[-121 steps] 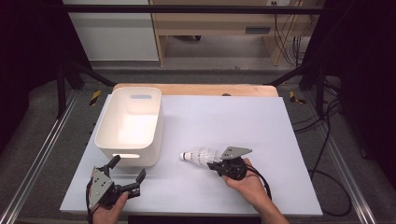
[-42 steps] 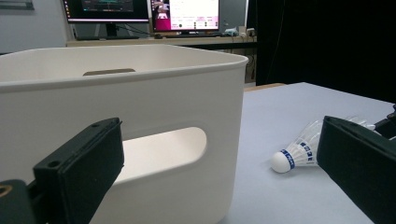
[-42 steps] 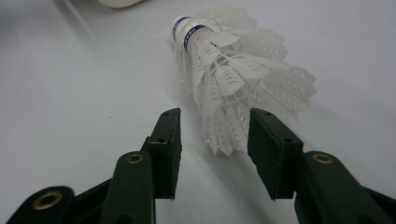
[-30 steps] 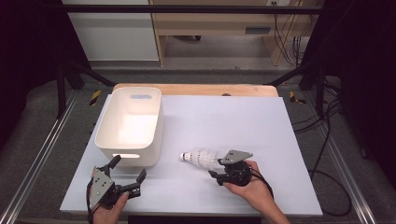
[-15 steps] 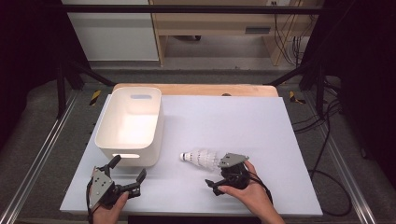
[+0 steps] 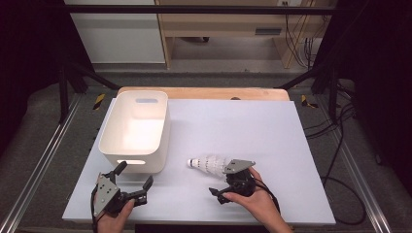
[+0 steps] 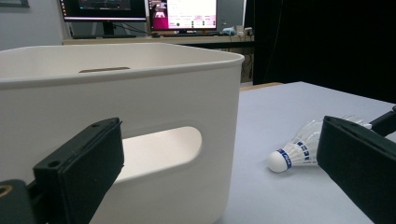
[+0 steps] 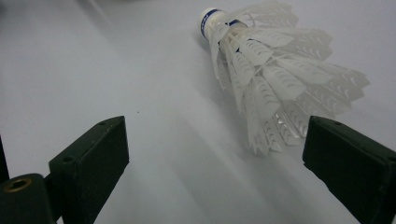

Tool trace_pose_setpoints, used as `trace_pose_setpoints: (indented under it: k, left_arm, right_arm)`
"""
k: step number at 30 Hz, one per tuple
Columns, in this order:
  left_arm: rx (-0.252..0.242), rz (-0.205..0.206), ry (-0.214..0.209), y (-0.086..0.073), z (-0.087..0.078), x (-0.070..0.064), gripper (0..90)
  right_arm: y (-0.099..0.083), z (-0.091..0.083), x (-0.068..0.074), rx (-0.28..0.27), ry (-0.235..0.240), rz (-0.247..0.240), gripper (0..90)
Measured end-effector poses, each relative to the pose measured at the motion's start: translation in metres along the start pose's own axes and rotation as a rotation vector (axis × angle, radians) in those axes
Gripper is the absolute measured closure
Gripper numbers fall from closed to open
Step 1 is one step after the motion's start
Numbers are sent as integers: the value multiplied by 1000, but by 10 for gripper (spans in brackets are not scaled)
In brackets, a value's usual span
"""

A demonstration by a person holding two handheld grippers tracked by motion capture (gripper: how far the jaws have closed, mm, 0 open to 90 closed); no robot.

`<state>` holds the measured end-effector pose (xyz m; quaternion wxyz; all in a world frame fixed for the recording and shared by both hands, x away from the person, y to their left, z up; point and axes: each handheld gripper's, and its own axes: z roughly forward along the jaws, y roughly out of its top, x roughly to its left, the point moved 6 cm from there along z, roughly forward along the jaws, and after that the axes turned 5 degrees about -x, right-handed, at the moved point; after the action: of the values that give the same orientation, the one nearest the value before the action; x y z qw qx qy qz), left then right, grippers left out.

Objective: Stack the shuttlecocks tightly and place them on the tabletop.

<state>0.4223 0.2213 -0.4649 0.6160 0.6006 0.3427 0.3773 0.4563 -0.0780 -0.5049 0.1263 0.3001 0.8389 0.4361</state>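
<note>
A white feathered shuttlecock [image 6: 206, 163] with a blue-banded cork lies on its side on the white table top [image 6: 252, 126], cork toward the bin. My right gripper [image 6: 219, 182] rests just in front of its feather end, open. In the right gripper view the shuttlecock [image 8: 271, 70] lies ahead, nearer the right jaw, and nothing is between the jaws of the gripper [image 8: 215, 135]. My left gripper [image 6: 133, 175] is open near the front left, pointing at the white plastic bin [image 6: 133, 128]. The bin's handle wall [image 7: 140, 93] is close ahead of this gripper [image 7: 217, 140], with the shuttlecock [image 7: 294, 151] to its right.
The bin looks empty inside. A wooden board [image 6: 204, 93] runs along the table's far edge. Metal rails [image 6: 39, 165] flank the table and cables [image 6: 340, 145] lie on the floor at the right. Monitors [image 7: 140, 11] stand on a desk beyond the bin.
My right gripper has drawn back from the shuttlecock's feather end toward the front edge and turned a little. The shuttlecock stays on the table. The left gripper has not moved.
</note>
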Motion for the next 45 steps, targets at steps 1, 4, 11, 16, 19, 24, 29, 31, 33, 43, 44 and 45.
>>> trace_pose_setpoints:
  k: [1, 4, 11, 16, 19, 24, 29, 31, 33, 43, 44, 45]
  left_arm:
    - [1, 0, 0, 0, 0, 0, 8]
    - [5, -2, -2, -1, 1, 0, 8]
    - [2, -6, 3, -1, 0, 1, 9]
    - [1, -5, -1, -1, 1, 0, 8]
    - [3, -3, -2, -1, 1, 0, 8]
    - [1, -6, 1, -1, 0, 1, 8]
    - [-4, -6, 2, 0, 0, 2, 9]
    - [-3, -11, 0, 0, 0, 2, 8]
    - [-8, -16, -1, 0, 0, 2, 8]
    - [-4, -8, -5, 0, 0, 1, 9]
    - [-2, -7, -4, 0, 1, 1, 9]
    - [-3, -8, -3, 0, 1, 1, 9]
  right_arm:
    - [1, 1, 0, -2, 4, 6, 79]
    - [2, 3, 0, -11, 17, 25, 83]
    - [3, 6, -1, -22, 22, 52, 91]
    - [4, 10, 2, -26, 30, 58, 95]
    - [5, 13, 3, -33, 42, 70, 96]
    - [7, 16, 4, -44, 51, 88, 107]
    - [9, 19, 6, -55, 47, 96, 117]
    - [9, 20, 8, -53, 46, 93, 120]
    - [10, 21, 9, -48, 48, 89, 125]
    - [12, 31, 8, -66, 40, 100, 230]
    - [12, 31, 8, -67, 42, 98, 233]
    - [13, 32, 8, -69, 40, 93, 240]
